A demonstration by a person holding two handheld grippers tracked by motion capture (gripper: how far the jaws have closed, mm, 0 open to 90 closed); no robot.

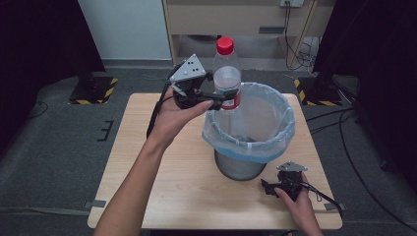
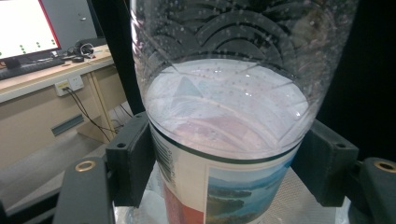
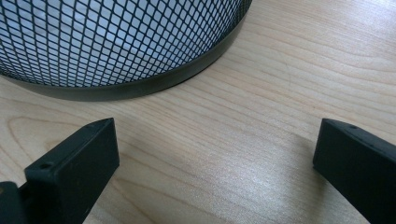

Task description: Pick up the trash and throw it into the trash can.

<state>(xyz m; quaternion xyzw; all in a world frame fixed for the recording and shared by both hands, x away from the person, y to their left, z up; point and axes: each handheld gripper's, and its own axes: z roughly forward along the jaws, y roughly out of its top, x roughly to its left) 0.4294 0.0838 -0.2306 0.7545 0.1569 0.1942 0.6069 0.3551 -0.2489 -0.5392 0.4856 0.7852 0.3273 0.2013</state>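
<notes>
A clear plastic bottle (image 1: 227, 73) with a red cap and a printed label is held upright over the near-left rim of the mesh bin (image 1: 248, 123). My left gripper (image 1: 221, 97) is shut on the bottle at its label, coming from the left. In the left gripper view both black pads (image 2: 133, 161) press the sides of the bottle (image 2: 224, 112). My right gripper (image 1: 266, 187) lies on the table by the bin's base, at the front right, open. In the right gripper view its two jaws stand wide apart over bare wood, the mesh bin (image 3: 116, 42) just ahead.
The bin is lined with a pale blue-white bag (image 1: 285, 130) folded over its rim. The wooden table (image 1: 147, 167) has free room on its left half. Beyond the table are a cabinet (image 1: 236, 17), cables on the floor and dark stands at both sides.
</notes>
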